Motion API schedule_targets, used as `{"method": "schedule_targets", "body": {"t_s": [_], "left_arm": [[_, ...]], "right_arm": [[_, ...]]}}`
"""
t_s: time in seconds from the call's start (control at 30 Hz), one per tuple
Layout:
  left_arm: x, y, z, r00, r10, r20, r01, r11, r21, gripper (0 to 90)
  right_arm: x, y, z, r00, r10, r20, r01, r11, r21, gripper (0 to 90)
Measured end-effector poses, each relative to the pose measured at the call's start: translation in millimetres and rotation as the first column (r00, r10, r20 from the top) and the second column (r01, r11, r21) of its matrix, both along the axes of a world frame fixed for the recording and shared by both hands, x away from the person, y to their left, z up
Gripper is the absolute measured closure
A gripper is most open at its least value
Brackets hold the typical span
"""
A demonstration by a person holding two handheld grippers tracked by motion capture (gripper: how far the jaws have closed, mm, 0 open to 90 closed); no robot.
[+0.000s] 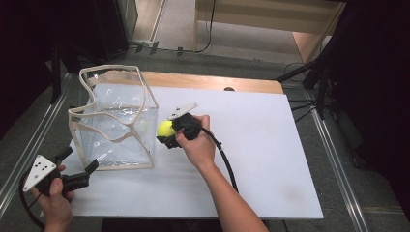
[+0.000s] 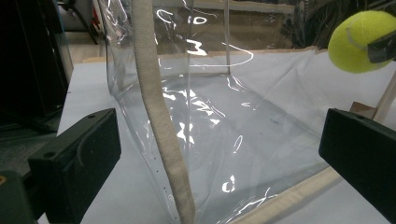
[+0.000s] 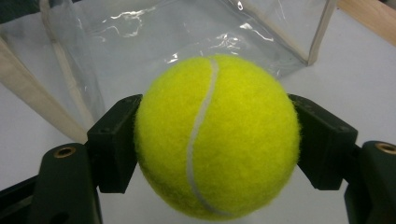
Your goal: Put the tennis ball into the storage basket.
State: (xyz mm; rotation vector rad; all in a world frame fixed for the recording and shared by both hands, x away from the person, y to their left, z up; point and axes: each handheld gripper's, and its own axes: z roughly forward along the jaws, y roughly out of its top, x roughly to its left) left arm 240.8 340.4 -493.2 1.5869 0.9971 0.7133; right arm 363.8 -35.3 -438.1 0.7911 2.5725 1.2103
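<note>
Tennis ball (image 3: 217, 135) sits pinched in my right hand-held gripper (image 3: 217, 144), jaws pressing both sides, just beside the clear bag (image 1: 118, 121). My left hand-held gripper (image 1: 80, 164) is spread wide at the bag's near corner, touching nothing.

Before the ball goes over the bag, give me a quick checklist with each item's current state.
1. Right tongs shut on the tennis ball, a jaw on each side: ok.
2. Ball lifted clear of the white table top: ok.
3. Clear plastic bag standing upright with its mouth open: ok.
4. Bag handles out of the opening: not ok, one strap sags across the mouth.
5. Left tongs steadying the bag: not ok, jaws open at the bag's near corner, gripping nothing.
6. Ball above the bag's rim height: cannot tell.
</note>
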Motion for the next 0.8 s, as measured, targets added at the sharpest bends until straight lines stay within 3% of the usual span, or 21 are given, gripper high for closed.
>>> {"method": "schedule_targets", "body": {"t_s": [0.8], "left_arm": [[0.2, -0.4, -0.1, 1.0, -0.002, -0.001, 0.002, 1.0, -0.003, 0.0]], "right_arm": [[3.4, 2.7, 60.0, 0.9982, 0.042, 0.043, -0.043, 0.9987, 0.026, 23.7]]}}
